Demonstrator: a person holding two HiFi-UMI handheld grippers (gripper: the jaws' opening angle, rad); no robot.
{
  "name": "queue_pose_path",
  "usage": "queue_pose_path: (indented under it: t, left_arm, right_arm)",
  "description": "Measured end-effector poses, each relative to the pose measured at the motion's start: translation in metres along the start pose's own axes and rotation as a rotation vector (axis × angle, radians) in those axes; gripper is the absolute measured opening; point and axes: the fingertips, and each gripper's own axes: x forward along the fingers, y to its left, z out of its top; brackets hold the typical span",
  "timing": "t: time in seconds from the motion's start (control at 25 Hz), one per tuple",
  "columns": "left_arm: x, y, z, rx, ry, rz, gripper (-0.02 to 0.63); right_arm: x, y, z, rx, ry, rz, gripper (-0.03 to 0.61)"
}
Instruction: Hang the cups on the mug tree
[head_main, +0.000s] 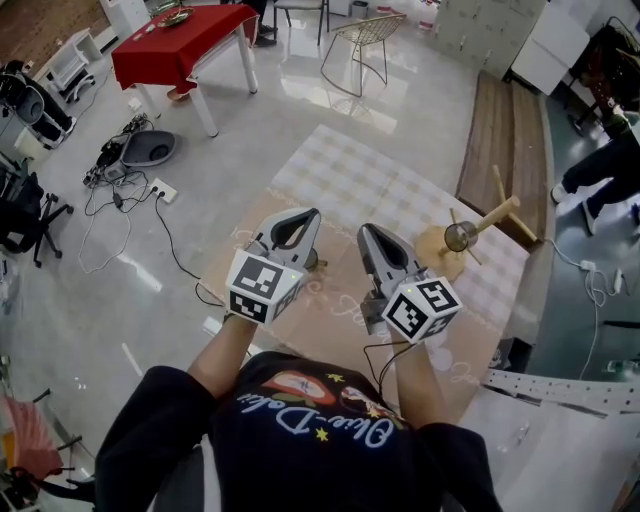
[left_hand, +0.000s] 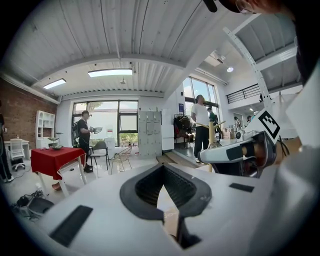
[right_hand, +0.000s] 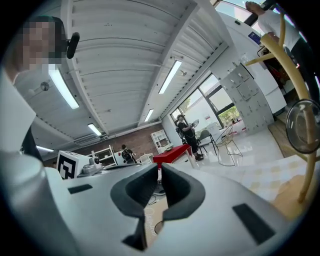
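Observation:
The wooden mug tree (head_main: 487, 222) stands on the checked tablecloth (head_main: 370, 180) at the right, with a clear glass cup (head_main: 460, 237) hanging on one peg. In the right gripper view the tree (right_hand: 292, 85) and its cup (right_hand: 303, 126) fill the right edge. My left gripper (head_main: 311, 214) is held over the table's near half, its tips touching and nothing in them. Beside it my right gripper (head_main: 364, 231) has a narrow gap between its tips, also empty. A small round thing (head_main: 313, 262), perhaps another cup, shows on the table just under the left gripper.
Beyond the table are a red-clothed table (head_main: 180, 40), a wire chair (head_main: 365, 45) and a wooden bench (head_main: 500, 130). Cables and a socket strip (head_main: 130, 165) lie on the floor at the left. A person's legs (head_main: 600, 175) are at the right.

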Motion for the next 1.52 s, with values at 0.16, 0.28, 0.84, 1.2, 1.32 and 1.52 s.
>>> queue_pose_path:
  t: [0.16,0.28,0.84,1.2,1.32,1.52]
  left_arm:
    - [-0.006,0.006,-0.005,-0.009,0.006,0.025,0.005]
    - [-0.01,0.01,-0.009,-0.015,0.012,0.041,0.005]
    - [-0.031,0.023,-0.029,-0.048,0.036,0.098,0.005]
    - [-0.044,0.03,-0.047,-0.06,0.067,0.132,0.005]
    - [-0.047,0.033,-0.052,-0.067,0.072,0.142,0.005]
    - [-0.05,0.033,-0.059,-0.075,0.078,0.147,0.005]
  right_arm:
    - [0.008,0.005,-0.007,-0.002,0.024,0.027,0.027]
    - [0.012,0.007,-0.012,-0.003,0.039,0.042,0.028]
    - [0.027,0.024,-0.044,-0.058,0.15,0.11,0.049]
    - [0.037,0.032,-0.066,-0.04,0.203,0.147,0.055]
    - [0.039,0.035,-0.072,-0.046,0.221,0.167,0.059]
    - [0.042,0.04,-0.081,-0.068,0.25,0.194,0.067]
